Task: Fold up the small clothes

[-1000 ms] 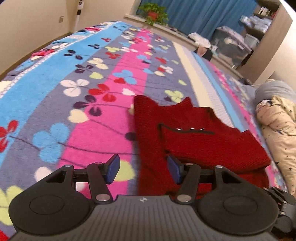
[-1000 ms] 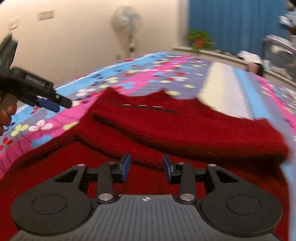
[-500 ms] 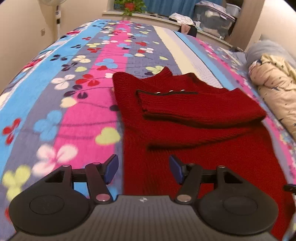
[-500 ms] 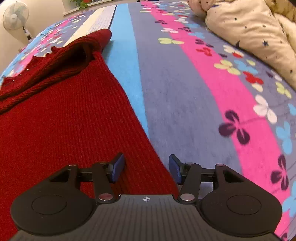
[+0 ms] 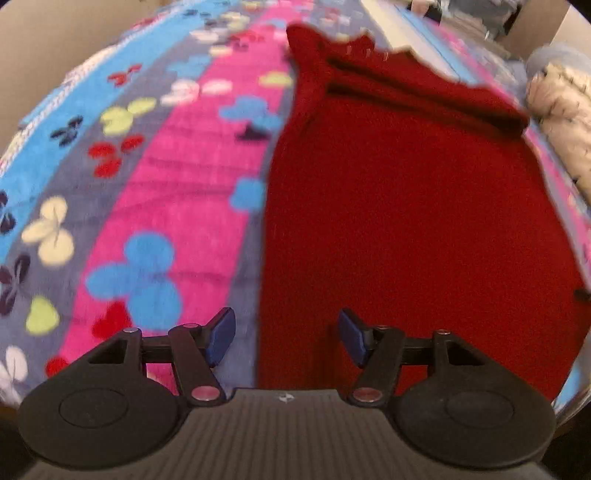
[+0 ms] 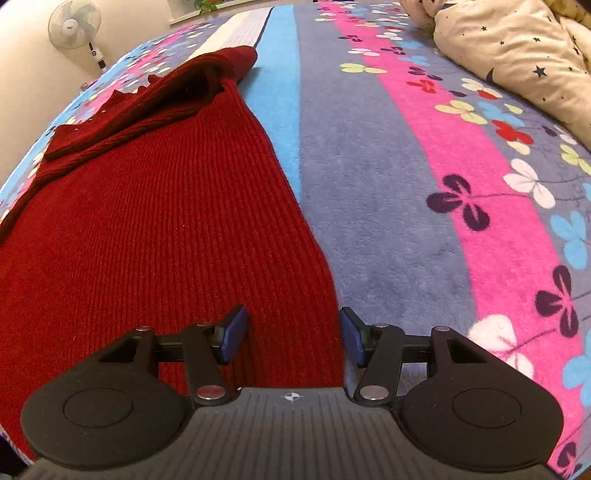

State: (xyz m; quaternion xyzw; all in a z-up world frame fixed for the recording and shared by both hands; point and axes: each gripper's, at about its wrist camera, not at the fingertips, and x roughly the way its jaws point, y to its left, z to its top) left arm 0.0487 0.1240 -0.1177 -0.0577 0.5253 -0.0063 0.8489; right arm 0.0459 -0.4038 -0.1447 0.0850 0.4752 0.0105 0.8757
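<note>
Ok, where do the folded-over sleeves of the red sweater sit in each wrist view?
Left wrist: folded sleeves upper centre-right, far end of the red sweater.
Right wrist: sleeves upper left.
Shared landmark: star-print beige bedding, right edge in both.

Warm indoor light, left view motion-blurred, fisheye-bowed edges

A bedroom in a home. A wide bed is covered by a fleecy blanket (image 6: 406,177) striped in blue, grey and pink with a clover-flower print. A cream quilt scattered with dark stars (image 6: 517,48) lies bunched at the bed's right edge. Beyond the far left corner stands a white pedestal fan (image 6: 74,24) against a plain beige wall (image 6: 22,92).
</note>
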